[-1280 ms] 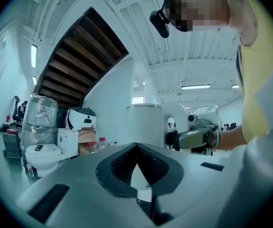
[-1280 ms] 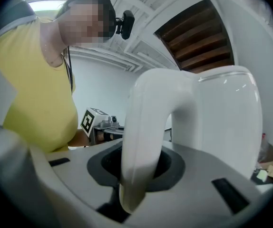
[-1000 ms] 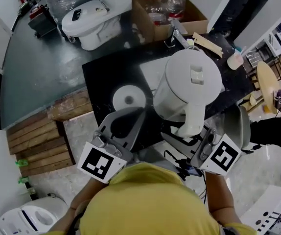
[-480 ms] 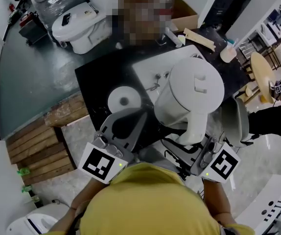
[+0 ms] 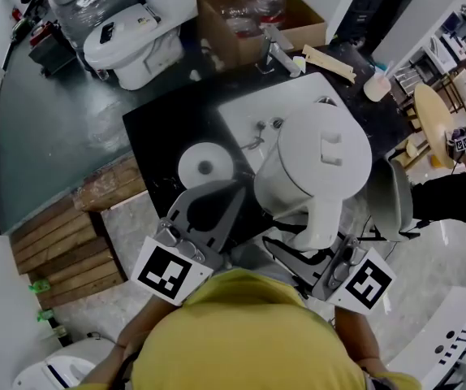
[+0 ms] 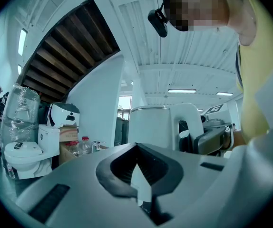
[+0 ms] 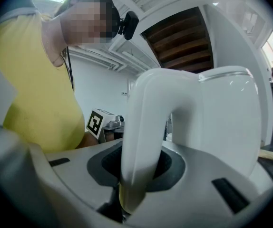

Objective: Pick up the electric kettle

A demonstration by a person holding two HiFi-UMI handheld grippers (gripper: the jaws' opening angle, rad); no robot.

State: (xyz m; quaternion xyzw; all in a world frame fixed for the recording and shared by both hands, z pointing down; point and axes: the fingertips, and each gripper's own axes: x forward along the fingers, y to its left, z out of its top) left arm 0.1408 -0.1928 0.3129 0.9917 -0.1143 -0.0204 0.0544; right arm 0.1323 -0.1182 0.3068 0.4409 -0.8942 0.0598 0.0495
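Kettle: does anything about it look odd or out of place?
Nothing looks spilled or broken. The white electric kettle is upright, lid shut, its handle clamped in the right tool, off its round base.

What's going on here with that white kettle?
A person in a yellow shirt has a hand-held gripper in each hand. The right hand-held gripper is clamped on the handle of the electric kettle, which is off its round base on the black counter. The left hand-held gripper is shut and empty, beside the kettle.
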